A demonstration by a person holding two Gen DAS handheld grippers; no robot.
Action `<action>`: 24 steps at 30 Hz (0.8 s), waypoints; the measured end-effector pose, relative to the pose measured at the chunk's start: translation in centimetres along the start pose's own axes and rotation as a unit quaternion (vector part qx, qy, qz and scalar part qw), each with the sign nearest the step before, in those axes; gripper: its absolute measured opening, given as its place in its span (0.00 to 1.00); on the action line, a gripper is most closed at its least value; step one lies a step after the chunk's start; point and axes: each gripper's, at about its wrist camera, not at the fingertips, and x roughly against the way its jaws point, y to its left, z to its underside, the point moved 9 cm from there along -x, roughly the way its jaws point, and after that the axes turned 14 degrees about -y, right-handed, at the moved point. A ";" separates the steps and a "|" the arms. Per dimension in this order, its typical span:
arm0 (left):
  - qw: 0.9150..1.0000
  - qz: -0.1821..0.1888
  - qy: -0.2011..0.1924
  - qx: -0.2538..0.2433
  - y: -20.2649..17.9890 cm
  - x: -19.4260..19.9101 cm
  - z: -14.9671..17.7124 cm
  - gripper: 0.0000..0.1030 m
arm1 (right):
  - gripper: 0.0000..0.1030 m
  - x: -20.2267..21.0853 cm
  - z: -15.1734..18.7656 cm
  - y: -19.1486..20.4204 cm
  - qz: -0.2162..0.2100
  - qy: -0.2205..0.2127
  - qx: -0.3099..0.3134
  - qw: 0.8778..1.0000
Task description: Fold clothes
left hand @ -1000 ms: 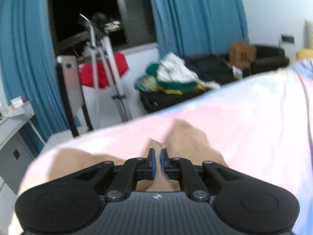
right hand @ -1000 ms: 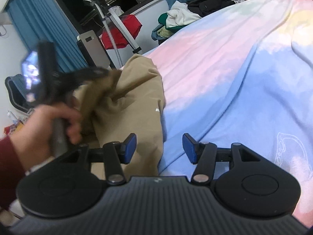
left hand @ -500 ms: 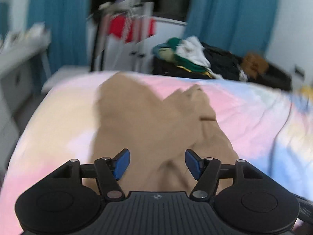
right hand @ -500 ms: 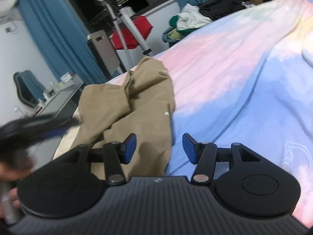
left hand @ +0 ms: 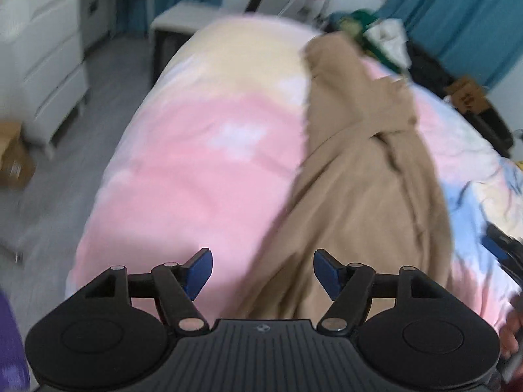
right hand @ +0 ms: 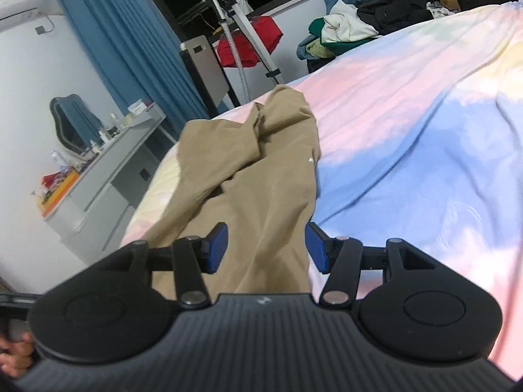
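Observation:
A pair of tan trousers [left hand: 366,176] lies crumpled lengthwise on a bed with a pink, blue and yellow cover [left hand: 196,163]; it also shows in the right wrist view [right hand: 261,170]. My left gripper [left hand: 262,272] is open and empty, above the near end of the trousers and the pink cover. My right gripper [right hand: 266,246] is open and empty, its fingers on either side of the near part of the trousers, slightly above them. The edge of the right gripper [left hand: 500,248] shows at the right of the left wrist view.
The bed cover [right hand: 408,130] stretches to the right. A grey desk with clutter [right hand: 98,176] and white drawers [left hand: 49,75] stand left of the bed. A clothes pile [right hand: 346,32], a garment steamer stand [right hand: 242,32] and blue curtains [right hand: 124,42] lie beyond the bed's far end.
My left gripper opened and let go of the trousers, which dropped onto the bed. It then swung left and tilted down. My right gripper moved left over the trousers.

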 end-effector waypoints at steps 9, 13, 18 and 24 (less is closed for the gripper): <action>0.994 0.032 0.101 -0.004 1.9 -1.1 2.3 0.60 | 0.54 8.1 3.5 -2.1 0.022 0.032 -0.078 0.996; 0.990 0.040 0.131 -0.043 1.1 -1.1 3.5 0.48 | 0.57 8.0 3.6 -2.3 0.033 0.029 -0.073 0.996; 0.985 0.037 0.102 -0.132 -1.0 1.4 3.4 0.04 | 0.57 6.3 5.4 -2.6 0.065 0.063 -0.046 0.995; 0.979 0.047 0.041 -0.196 -6.5 6.9 2.2 0.03 | 0.57 6.4 5.6 -2.6 0.071 0.064 -0.025 0.995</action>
